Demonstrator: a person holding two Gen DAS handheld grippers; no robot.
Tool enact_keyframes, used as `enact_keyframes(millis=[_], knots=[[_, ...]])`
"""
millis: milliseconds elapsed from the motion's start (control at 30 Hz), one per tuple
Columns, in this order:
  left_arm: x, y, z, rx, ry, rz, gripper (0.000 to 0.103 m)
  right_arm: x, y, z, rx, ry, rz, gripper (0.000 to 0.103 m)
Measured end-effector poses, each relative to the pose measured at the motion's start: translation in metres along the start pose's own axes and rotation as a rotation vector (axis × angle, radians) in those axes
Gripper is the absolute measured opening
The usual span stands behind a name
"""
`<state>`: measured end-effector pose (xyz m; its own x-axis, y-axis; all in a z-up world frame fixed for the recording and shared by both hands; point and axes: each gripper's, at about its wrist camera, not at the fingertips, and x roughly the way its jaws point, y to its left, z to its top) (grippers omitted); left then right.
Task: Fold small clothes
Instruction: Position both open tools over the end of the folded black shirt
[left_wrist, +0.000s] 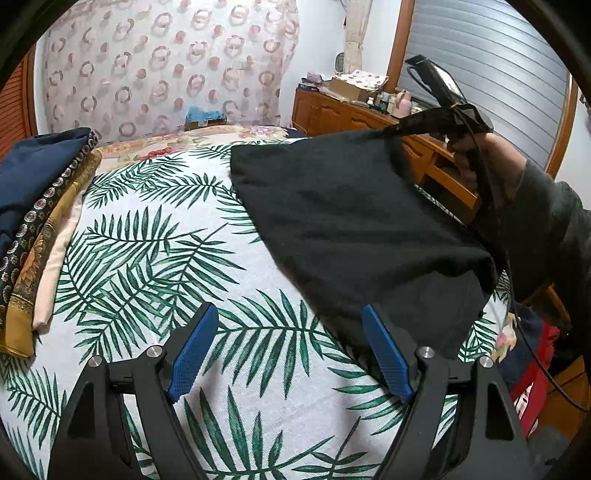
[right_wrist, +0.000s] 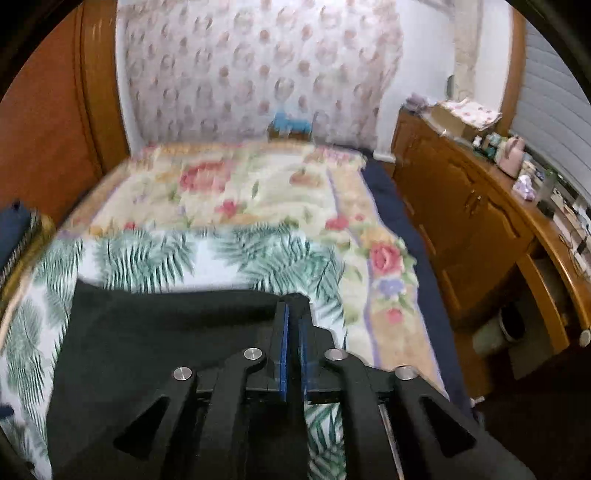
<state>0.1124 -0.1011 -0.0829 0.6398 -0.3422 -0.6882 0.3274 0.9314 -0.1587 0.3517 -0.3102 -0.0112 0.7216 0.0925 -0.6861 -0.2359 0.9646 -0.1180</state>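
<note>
Left gripper hangs low over the white bedspread printed with green palm leaves, its blue-padded jaws spread wide with nothing between them, only the leafy print showing in the gap. Just ahead and to its right lies the black, soft-knit small garment, its near edge running behind the right-hand finger of this gripper; I cannot tell whether that finger touches it. Over on the far side of the cloth, the right gripper has the garment's far right corner lifted off the bed, a hand in a dark sleeve wrapped around its handle. From the right wrist view, the right gripper shows its two blue pads drawn close together, a narrow slit left between them, with the black garment spreading under and to the left of the fingers; the picture is blurred, so the exact pinch point is hard to read. Away to the left of the left gripper sits a stack of folded fabrics, navy, gold-patterned and cream.
</note>
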Motion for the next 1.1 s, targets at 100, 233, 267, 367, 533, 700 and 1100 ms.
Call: enact_keyframes(millis=[100, 233, 267, 367, 533, 700, 1100], knots=[[0.000, -0.003, -0.001, 0.008, 0.001, -0.002, 0.082, -0.016, 0.002, -0.006, -0.003, -0.036, 0.034, 0.040], [0.000, -0.005, -0.002, 0.012, 0.004, -0.006, 0.082, -0.049, -0.002, -0.031, -0.014, -0.069, 0.110, 0.046], [0.000, -0.006, -0.002, 0.013, 0.004, -0.006, 0.082, -0.056, -0.002, -0.040, -0.017, -0.077, 0.126, 0.048], [-0.002, -0.009, -0.004, 0.015, 0.003, -0.013, 0.082, -0.077, -0.002, -0.075, -0.034, -0.096, 0.171, 0.051], [-0.002, -0.014, -0.007, 0.024, 0.012, -0.015, 0.082, -0.109, -0.014, -0.131, -0.026, -0.104, 0.216, 0.063], [-0.001, -0.019, -0.010, 0.033, 0.024, -0.023, 0.082, -0.131, -0.021, -0.169, -0.029, -0.093, 0.202, 0.063], [-0.002, -0.053, -0.027, 0.093, 0.075, -0.127, 0.082, -0.145, -0.029, -0.194, 0.047, -0.075, 0.204, 0.063]])
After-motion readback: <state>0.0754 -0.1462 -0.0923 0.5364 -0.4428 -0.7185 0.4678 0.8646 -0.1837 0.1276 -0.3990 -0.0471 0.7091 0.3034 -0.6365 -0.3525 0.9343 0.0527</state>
